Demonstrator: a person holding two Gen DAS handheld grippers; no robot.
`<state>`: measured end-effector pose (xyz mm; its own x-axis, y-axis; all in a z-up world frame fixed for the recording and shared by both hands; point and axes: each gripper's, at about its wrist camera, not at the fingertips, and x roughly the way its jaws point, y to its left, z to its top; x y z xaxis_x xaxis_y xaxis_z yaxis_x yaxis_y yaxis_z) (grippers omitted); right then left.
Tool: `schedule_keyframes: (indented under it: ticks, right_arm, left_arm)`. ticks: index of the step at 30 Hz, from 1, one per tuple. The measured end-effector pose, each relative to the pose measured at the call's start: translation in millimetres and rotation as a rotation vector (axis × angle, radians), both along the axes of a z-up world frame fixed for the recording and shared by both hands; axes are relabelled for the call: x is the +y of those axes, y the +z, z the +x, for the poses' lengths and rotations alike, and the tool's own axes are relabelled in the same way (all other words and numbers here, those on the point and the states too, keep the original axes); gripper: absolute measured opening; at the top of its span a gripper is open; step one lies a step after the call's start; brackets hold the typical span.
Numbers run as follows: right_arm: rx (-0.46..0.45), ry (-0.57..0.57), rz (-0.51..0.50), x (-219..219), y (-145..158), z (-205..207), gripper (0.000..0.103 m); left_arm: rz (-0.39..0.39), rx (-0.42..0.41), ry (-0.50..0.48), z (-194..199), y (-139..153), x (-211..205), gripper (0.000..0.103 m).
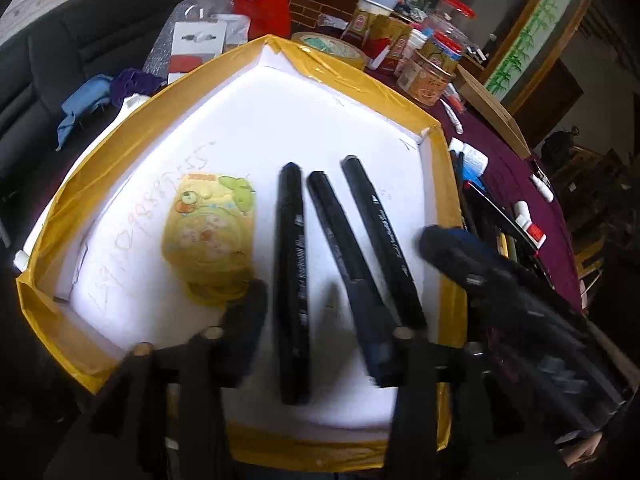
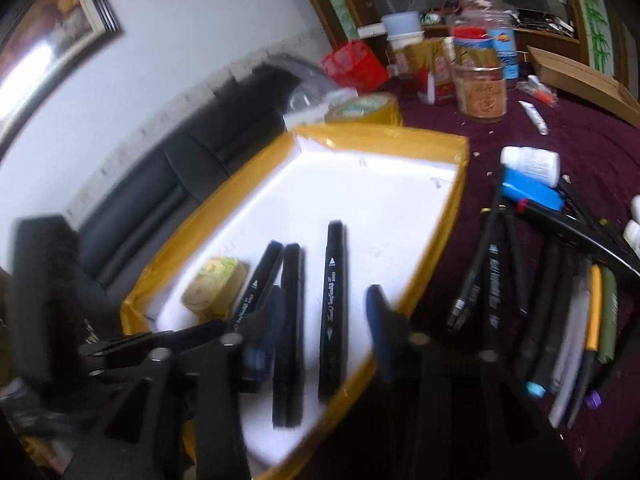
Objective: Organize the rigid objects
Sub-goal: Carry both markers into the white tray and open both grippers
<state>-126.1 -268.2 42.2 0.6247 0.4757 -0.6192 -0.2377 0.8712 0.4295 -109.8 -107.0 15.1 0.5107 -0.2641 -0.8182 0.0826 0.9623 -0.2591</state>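
Markers (image 1: pixel 292 280) — three, black — in yellow-rimmed tray (image 1: pixel 360 80), beside yellow packet (image 1: pixel 210 236).

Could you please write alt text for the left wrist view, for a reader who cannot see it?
Three black markers lie side by side in a white tray edged with yellow tape, beside a yellow cartoon packet. The open left gripper hovers over them.

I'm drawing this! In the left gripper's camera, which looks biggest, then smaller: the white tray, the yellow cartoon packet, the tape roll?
1. White tray, biggest by far.
2. Yellow cartoon packet.
3. Tape roll, smallest, though it sits farther from the camera, so its true size is unsure.
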Motion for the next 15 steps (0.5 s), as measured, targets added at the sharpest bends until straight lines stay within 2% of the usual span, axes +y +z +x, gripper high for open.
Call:
schedule_keyframes:
  ticks: [1,7,13,15]
  right_arm:
    - [-0.011,-0.009,0.022,-9.6,3.1,-7.2,0.046]
    - [-0.058,-0.115,0.096,-81.3,11.5,-50.4,0.049]
    - [-0.046,-0.254,0.067,-155.7,15.2,-69.4,0.049]
    - [-0.04,-0.265,0.067,-171.8,16.7,-69.9,0.049]
  left_arm:
    - [0.01,-0.012,-0.003,-2.4,2.4,-2.4,0.053]
    - [0.013,-0.121,0.004,-22.4,23.2,-15.7,0.053]
    - [-0.037,-0.15,-0.074,-33.7,35.2,-44.8,0.053]
    - [-0.043,-0.147,-0.112,-38.2,37.7,-58.0,0.053]
